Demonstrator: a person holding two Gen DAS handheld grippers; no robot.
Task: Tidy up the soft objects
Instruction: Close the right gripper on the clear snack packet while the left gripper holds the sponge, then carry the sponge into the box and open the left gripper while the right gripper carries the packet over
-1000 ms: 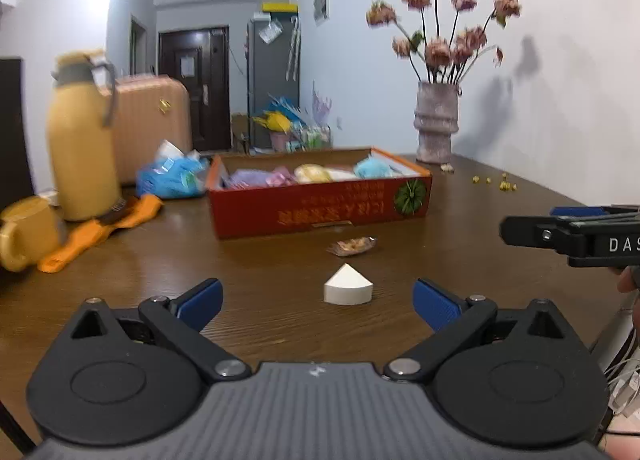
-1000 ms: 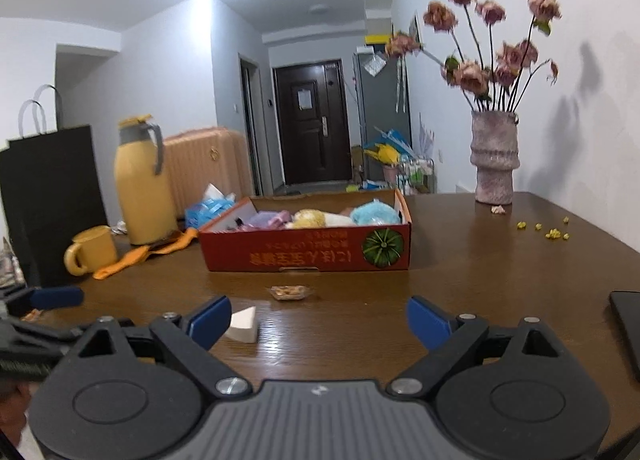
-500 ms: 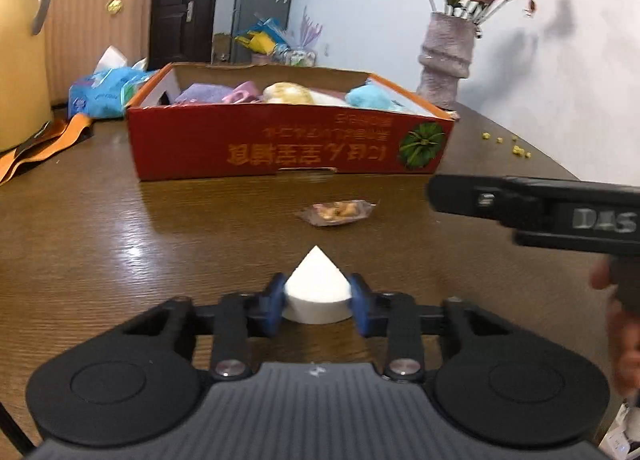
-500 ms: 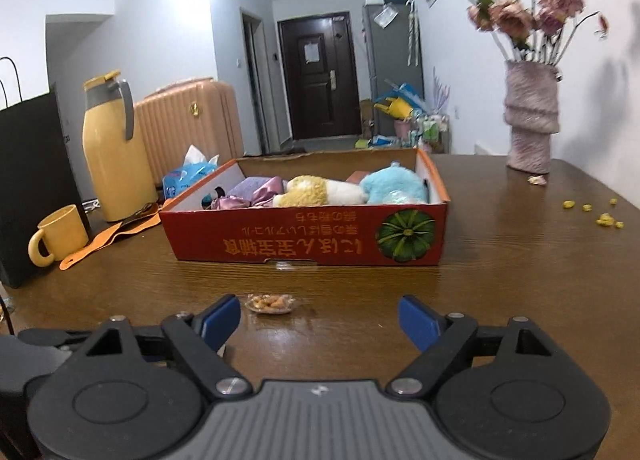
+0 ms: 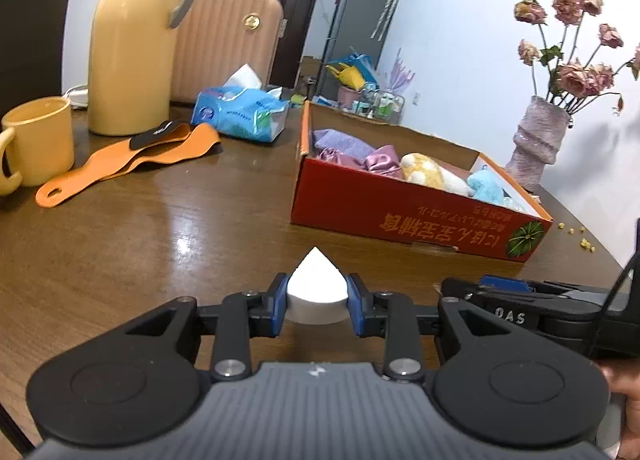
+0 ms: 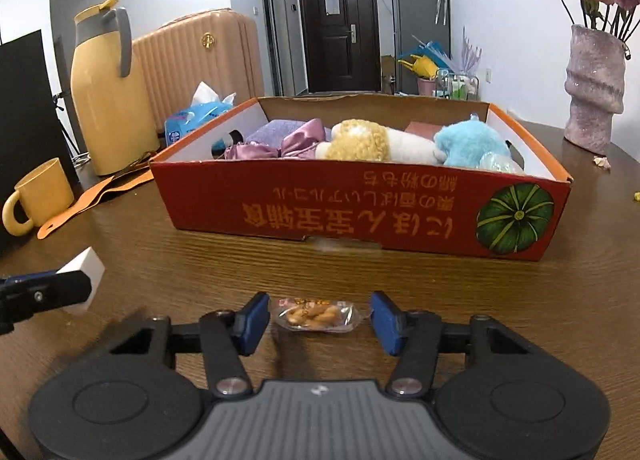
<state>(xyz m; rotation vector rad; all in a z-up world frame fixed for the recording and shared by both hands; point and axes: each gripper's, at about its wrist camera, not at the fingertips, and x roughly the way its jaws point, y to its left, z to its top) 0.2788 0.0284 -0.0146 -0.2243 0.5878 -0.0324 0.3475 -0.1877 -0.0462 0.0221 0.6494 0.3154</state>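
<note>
Change: both grippers are advancing toward the red box [image 6: 360, 212] at twelve o'clock.
Left gripper [image 5: 316, 302]: pinching white sponge [image 5: 316, 284], soft, light; grip its flat sides.
Right gripper [image 6: 318, 318]: closing around snack packet [image 6: 316, 314], crinkly, slippery, not yet gripped.

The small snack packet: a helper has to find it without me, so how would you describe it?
Start from the red cardboard box of soft toys on the wooden table. On the bare wood just before its front wall lies the snack packet, between the closing right gripper jaws. It is clear, crinkly plastic showing orange-brown pieces, unlike the white sponge wedge nearby.
</note>
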